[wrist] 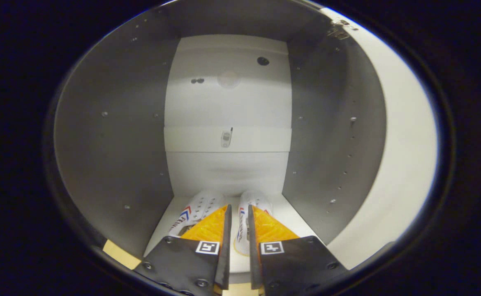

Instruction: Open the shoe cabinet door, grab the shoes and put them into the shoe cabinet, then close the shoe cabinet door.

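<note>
I am looking into the open shoe cabinet [228, 102], with its white back panel straight ahead. A pair of white shoes with red and blue stripes sits side by side on the cabinet floor [296, 222]: the left shoe [201, 205] and the right shoe [259, 200], toes toward the back. My gripper [238, 207] reaches in from the front. Its fingers stand close together, one over each shoe, and the shoes' inner walls are pinched in the narrow gap between them. The shoes' heels are hidden under the fingers.
Grey side walls [113, 144] with small peg holes close in left and right. A white crosspiece [265, 139] spans the back at mid height. The open door [405, 172] stands to the right, its hinge [339, 31] at the top.
</note>
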A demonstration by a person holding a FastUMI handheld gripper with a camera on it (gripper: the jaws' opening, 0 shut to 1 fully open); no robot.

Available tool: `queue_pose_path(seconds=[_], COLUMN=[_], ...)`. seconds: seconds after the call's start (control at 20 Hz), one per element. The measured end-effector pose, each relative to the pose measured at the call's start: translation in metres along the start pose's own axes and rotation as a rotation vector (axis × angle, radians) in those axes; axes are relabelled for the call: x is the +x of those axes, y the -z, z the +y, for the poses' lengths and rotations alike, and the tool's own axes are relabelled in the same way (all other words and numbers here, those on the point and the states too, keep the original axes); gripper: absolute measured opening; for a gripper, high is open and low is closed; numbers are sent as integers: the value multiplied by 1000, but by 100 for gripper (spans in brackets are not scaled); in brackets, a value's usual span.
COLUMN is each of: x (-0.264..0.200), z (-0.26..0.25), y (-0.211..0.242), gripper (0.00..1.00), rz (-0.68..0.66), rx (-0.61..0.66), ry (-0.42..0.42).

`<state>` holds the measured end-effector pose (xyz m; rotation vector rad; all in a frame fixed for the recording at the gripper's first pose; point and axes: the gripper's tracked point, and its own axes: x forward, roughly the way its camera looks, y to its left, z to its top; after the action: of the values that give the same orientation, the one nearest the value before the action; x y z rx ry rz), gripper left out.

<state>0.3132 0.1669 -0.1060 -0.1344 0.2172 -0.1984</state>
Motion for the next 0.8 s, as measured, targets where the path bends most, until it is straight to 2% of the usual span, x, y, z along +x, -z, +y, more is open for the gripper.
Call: queue_pose_path(seconds=[0.5, 0.8], x=[-138, -207], z=[-29, -55], y=[-20, -37], gripper=[22, 22], rz=[-111, -168], rx=[26, 57], ry=[57, 20])
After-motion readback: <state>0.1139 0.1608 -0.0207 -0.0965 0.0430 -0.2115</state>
